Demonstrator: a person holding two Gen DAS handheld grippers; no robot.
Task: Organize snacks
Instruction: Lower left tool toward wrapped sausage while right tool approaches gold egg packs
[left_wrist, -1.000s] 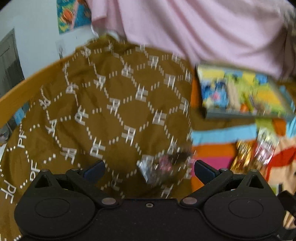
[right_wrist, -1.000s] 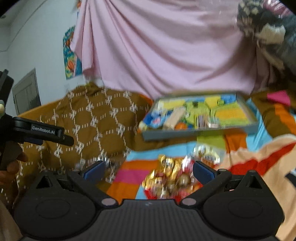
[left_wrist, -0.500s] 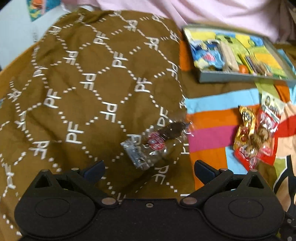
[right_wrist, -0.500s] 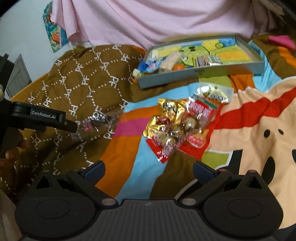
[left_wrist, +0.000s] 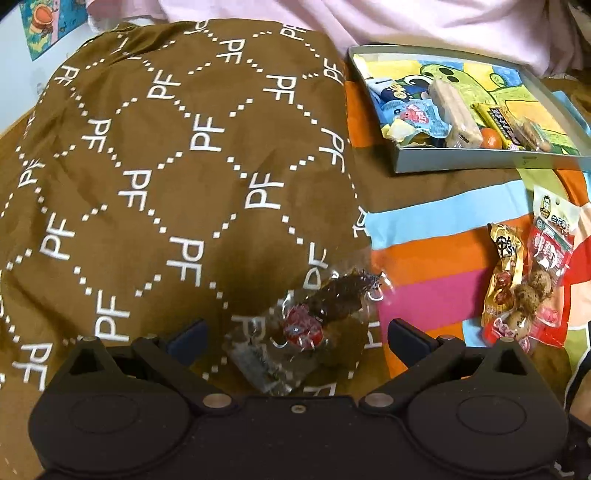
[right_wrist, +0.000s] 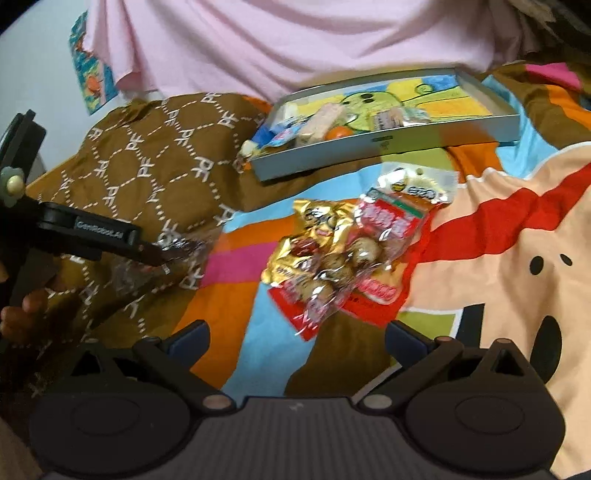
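Note:
A clear-wrapped dark snack (left_wrist: 310, 321) lies on the brown patterned cloth, between the wide-apart fingers of my open left gripper (left_wrist: 297, 338). In the right wrist view that same left gripper (right_wrist: 147, 254) hovers over the clear wrapper (right_wrist: 173, 254). A gold packet (right_wrist: 314, 240) and a red packet of egg-like snacks (right_wrist: 373, 240) lie together on the striped blanket, ahead of my open right gripper (right_wrist: 295, 339), which holds nothing. Both packets also show at the right of the left wrist view: gold packet (left_wrist: 504, 273), red packet (left_wrist: 546, 280). A grey tray (right_wrist: 388, 147) with several snacks sits behind them.
The grey tray (left_wrist: 480, 162) rests at the upper right on the bedding. A brown cushion with a white "PF" pattern (left_wrist: 177, 166) rises at the left. A pink sheet (right_wrist: 277, 40) hangs behind. A hand (right_wrist: 22, 314) holds the left gripper.
Both grippers have tilted down and come closer to the bedding. The clear-wrapped snack now sits nearer, between the left fingers; the gold and red packets loom larger before the right gripper.

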